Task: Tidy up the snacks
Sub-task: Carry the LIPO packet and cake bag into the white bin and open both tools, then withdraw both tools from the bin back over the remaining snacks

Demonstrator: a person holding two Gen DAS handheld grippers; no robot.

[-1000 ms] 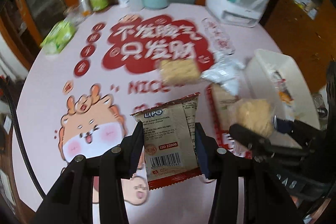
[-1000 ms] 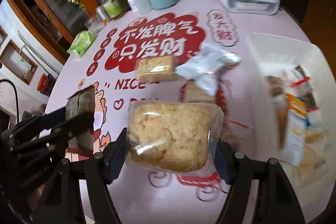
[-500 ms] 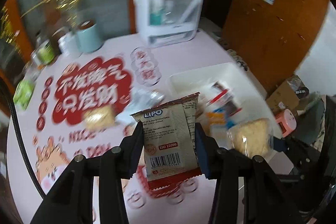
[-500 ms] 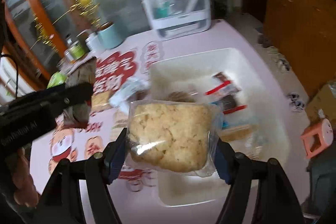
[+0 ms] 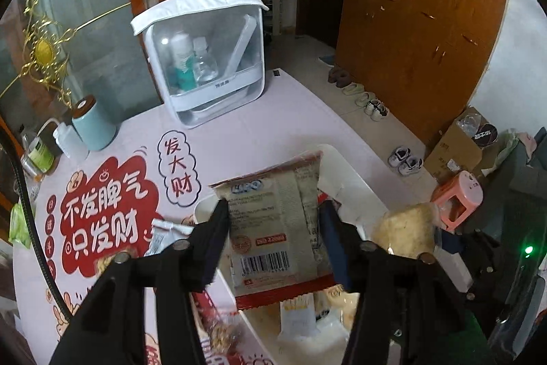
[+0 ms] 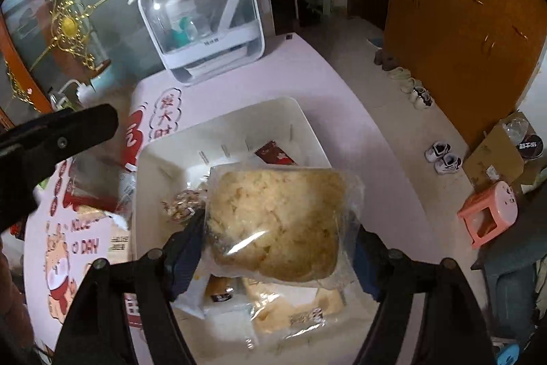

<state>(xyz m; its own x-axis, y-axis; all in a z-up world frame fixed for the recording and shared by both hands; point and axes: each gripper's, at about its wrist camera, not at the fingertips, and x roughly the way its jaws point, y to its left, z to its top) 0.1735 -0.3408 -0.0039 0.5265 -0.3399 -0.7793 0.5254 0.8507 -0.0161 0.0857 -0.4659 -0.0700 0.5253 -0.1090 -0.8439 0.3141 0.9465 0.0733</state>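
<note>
Left tool (image 5: 273,230) clamped on Lipo packet (image 5: 277,228), right tool (image 6: 278,243) clamped on clear-wrapped cake (image 6: 277,224); both held above white bin (image 6: 218,129), directly beneath on table (image 6: 307,70).

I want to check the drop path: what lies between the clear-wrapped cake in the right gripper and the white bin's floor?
In the right wrist view, the clear-wrapped cake hangs over the white bin; below it lie only other snack packets.

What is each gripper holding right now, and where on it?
Left gripper: beige, red-edged Lipo snack packet, pinched across its side edges. Right gripper: clear-wrapped crumbly yellow cake, pinched across its sides.
</note>
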